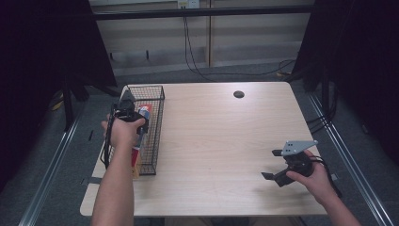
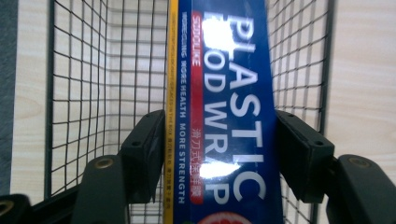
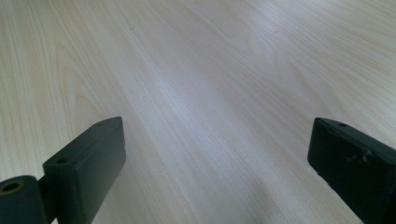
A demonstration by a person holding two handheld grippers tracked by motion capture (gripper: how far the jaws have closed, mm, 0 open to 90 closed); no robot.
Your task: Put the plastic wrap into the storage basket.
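Left gripper view: left gripper (image 2: 219, 154) jaws clamped on plastic wrap box (image 2: 224, 116) inside wire basket (image 2: 84, 93). Right gripper (image 3: 217, 154) jaws apart above table (image 3: 196, 70).

Overhead light brightens my counter (image 1: 226, 141) while the room's sides stay black. White glare blots the plastic wrap box (image 2: 229, 116) lettering; my right view looks soft, faintly sheened.
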